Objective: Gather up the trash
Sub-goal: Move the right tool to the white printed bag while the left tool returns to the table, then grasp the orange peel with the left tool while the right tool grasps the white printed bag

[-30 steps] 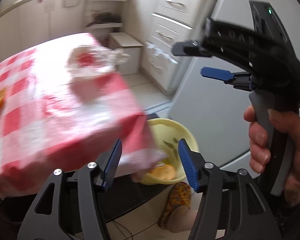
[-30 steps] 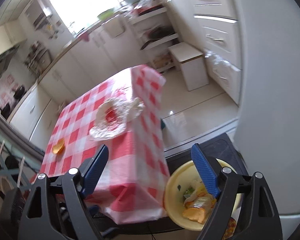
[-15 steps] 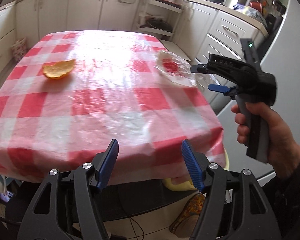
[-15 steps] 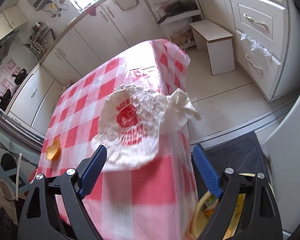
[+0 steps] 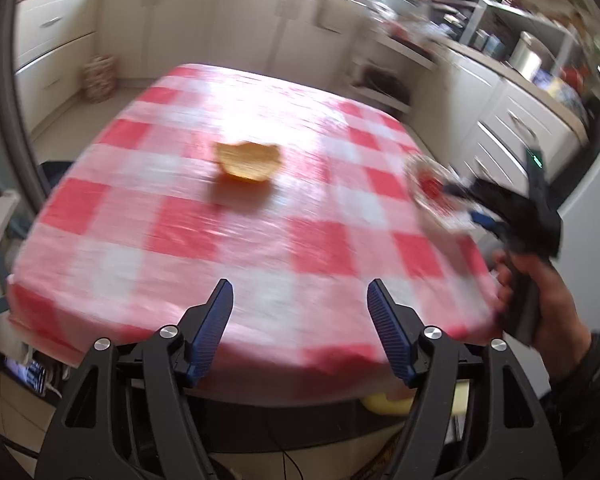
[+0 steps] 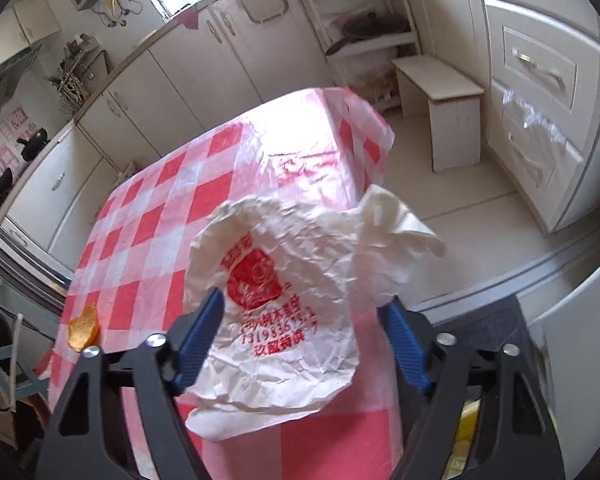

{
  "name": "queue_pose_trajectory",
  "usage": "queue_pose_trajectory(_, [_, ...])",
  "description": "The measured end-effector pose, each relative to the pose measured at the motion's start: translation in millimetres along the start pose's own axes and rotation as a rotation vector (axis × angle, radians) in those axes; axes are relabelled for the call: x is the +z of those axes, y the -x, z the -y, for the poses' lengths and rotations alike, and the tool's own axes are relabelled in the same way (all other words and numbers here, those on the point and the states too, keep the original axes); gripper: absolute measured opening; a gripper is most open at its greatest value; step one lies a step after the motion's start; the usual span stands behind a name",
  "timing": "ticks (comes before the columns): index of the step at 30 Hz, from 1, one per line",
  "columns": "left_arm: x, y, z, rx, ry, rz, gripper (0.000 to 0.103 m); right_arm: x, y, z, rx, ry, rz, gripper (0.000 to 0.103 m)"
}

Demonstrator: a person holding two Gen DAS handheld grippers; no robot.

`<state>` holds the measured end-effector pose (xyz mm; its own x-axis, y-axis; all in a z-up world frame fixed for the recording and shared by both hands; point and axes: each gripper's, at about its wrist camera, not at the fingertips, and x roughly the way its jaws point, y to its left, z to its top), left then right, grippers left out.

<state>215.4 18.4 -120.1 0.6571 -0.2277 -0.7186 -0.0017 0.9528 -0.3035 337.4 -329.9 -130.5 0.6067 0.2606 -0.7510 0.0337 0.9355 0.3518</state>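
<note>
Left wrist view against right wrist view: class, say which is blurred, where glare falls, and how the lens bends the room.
Left wrist view: motion blur smears the red-and-white checked tablecloth and the orange peel piece; glare whitens its far middle. Right wrist view: sharp, the crumpled white paper wrapper with red print readable; glare at the far table end. Both: fisheye curves cabinets, dark corners.

**Two scraps on the checked cloth**

A crumpled white paper wrapper (image 6: 284, 300) — printed with a round red emblem and red characters — lies open and wrinkled at the table's near corner, one twisted end sticking out past the edge. Well apart from it, an orange peel (image 5: 247, 161) — a curved, cupped piece, hollow side up — rests on the cloth.
</note>
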Motion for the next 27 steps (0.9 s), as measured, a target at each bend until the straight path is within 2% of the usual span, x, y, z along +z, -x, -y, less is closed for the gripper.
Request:
queue_pose_trajectory(5, [22.0, -5.3, -42.6, 0.063, 0.106, 0.031, 0.068, 2.3, 1.0, -12.9, -0.034, 0.067, 0.038, 0.067])
queue_pose_trajectory(7, [32.3, -11.7, -54.1, 0.075, 0.134, 0.039, 0.069, 1.9, 0.7, -19.1, -0.026, 0.094, 0.035, 0.051])
queue_pose_trajectory(8, [37.5, -15.3, -58.4, 0.081, 0.143, 0.040, 0.069, 2.3, -1.5, -22.4, -0.018, 0.107, 0.028, 0.046])
queue_pose_trajectory(10, [47.6, -26.0, -64.0, 0.076, 0.161, 0.033, 0.071, 1.0, -4.1, -29.8, 0.010, 0.138, 0.004, 0.027])
queue_pose_trajectory(13, [62.4, -43.9, -62.2, 0.055, 0.176, 0.025, 0.072, -1.8, -3.6, -41.1, 0.031, 0.181, -0.005, 0.014])
queue_pose_trajectory(15, [73.1, -57.2, -56.8, 0.055, 0.170, 0.027, 0.075, -3.9, 0.5, -50.2, 0.046, 0.214, 0.003, 0.010])
queue_pose_trajectory(19, [86.4, -85.4, -51.0, 0.087, 0.162, 0.011, 0.076, -5.0, 8.1, -59.5, 0.075, 0.241, 0.015, 0.006])
queue_pose_trajectory(20, [89.2, -93.3, -50.3, 0.095, 0.162, 0.006, 0.071, -5.3, 10.7, -61.5, 0.085, 0.243, 0.018, 0.006])
queue_pose_trajectory(21, [91.0, -101.1, -49.9, 0.105, 0.159, -0.001, 0.053, -5.6, 13.4, -63.8, 0.095, 0.246, 0.020, 0.005])
queue_pose_trajectory(22, [92.8, -105.3, -49.4, 0.125, 0.153, -0.003, 0.045, -5.4, 15.0, -65.5, 0.102, 0.248, 0.023, 0.005])
queue_pose_trajectory(23, [94.5, -108.3, -49.1, 0.133, 0.152, -0.003, 0.023, -5.6, 18.6, -67.7, 0.111, 0.252, 0.028, 0.005])
queue_pose_trajectory(24, [94.6, -111.6, -51.2, 0.109, 0.159, -0.027, 0.010, -5.7, 22.1, -69.4, 0.120, 0.257, 0.031, 0.005])
queue_pose_trajectory(27, [90.9, -105.5, -44.9, 0.108, 0.151, -0.005, 0.007, -6.5, 32.2, -73.2, 0.141, 0.266, 0.041, 0.005])
